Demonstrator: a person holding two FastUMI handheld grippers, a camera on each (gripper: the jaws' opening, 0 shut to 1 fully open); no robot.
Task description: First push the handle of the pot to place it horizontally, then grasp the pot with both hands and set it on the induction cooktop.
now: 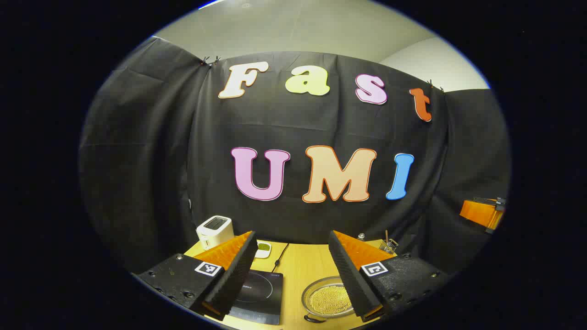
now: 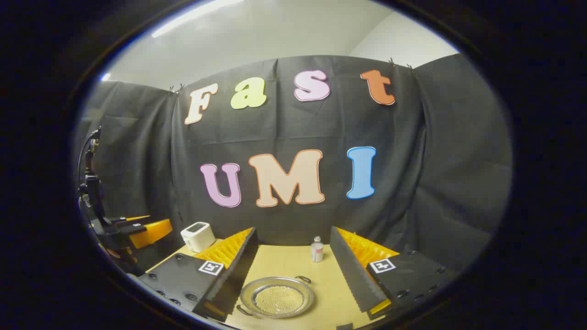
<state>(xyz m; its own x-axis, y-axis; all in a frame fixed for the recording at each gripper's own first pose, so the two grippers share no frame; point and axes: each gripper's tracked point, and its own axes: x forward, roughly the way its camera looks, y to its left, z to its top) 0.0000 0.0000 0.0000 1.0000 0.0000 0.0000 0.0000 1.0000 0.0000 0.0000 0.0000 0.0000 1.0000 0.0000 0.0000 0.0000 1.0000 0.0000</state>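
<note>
In the left gripper view, the left gripper [image 1: 292, 275] is held level above the table [image 1: 298, 266] with fingers wide and holding nothing; the cooktop [image 1: 257, 293] lies at bottom centre between them, and the pot [image 1: 328, 300] sits just right of it, partly behind the right finger. In the right gripper view, the right gripper [image 2: 293, 275] is likewise wide and empty, with the pot [image 2: 277, 298] low between its fingers, apart from both.

My gripper fingers [image 2: 367, 270] — black with orange ribbing; silver pot [image 2: 277, 297], black cooktop [image 1: 257, 295], white toaster [image 1: 214, 231], tan table [image 2: 293, 261].
</note>
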